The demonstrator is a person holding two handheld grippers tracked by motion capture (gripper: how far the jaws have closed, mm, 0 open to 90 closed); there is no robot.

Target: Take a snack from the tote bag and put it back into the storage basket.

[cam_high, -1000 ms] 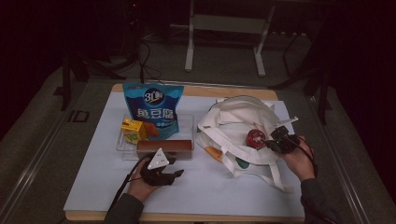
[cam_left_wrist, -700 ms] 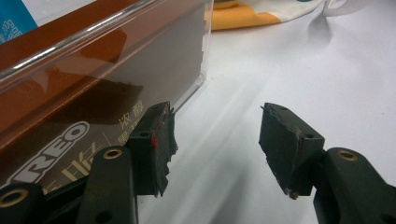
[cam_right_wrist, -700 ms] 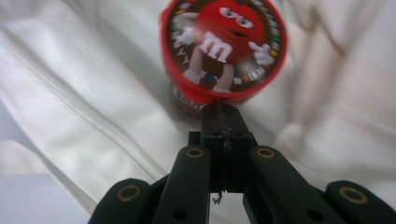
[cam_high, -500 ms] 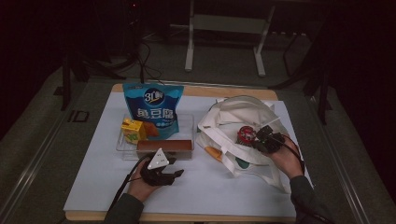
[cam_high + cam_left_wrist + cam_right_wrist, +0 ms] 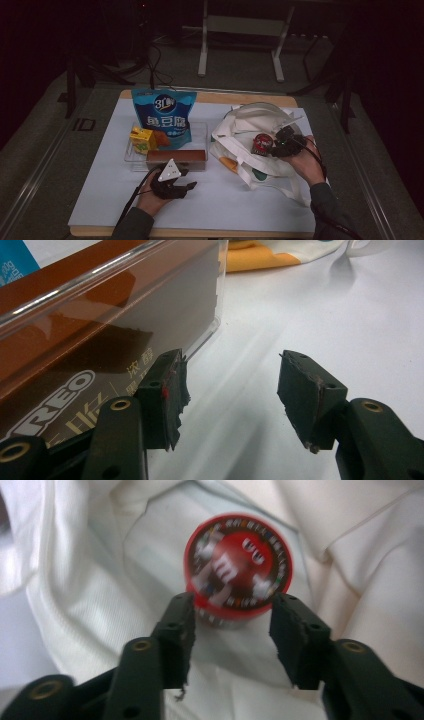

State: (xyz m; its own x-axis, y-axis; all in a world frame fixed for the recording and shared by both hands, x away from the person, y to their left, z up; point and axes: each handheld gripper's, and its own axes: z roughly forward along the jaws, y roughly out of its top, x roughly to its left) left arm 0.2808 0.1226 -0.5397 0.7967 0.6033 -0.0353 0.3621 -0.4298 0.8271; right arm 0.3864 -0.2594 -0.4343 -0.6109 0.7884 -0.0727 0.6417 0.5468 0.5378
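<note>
Red round candy tin [image 5: 237, 567], lid up and printed with a cartoon face, lying on the folds of the white tote bag [image 5: 90, 580], just past the tips of the right gripper [image 5: 231, 625]. Jaws of that gripper just been opening, now standing apart, one on either side of the tin's near edge, pads off it as far as the blurred right gripper view tells. From the high view: same tin [image 5: 261, 143] inside the mouth of the bag [image 5: 235, 150], right gripper [image 5: 276, 145] immediately to its right, held in the person's right hand [image 5: 302, 162] over the bag's right half.

Left gripper [image 5: 230, 390] parked low on the white table sheet [image 5: 300, 315], jaws open with nothing but bare sheet between them. Left pad close beside the near corner of the clear plastic tray [image 5: 210, 315]; whether touching, cannot tell. Brown biscuit box [image 5: 100, 330] lying lengthwise behind the tray wall. From above: left gripper [image 5: 186, 186] just in front of the tray [image 5: 200, 131], brown box [image 5: 176, 159] along its near side, blue snack pouch [image 5: 164, 116] standing at the back, yellow carton [image 5: 141, 140] at its left. Two grippers well apart, tin far from the left one.
</note>
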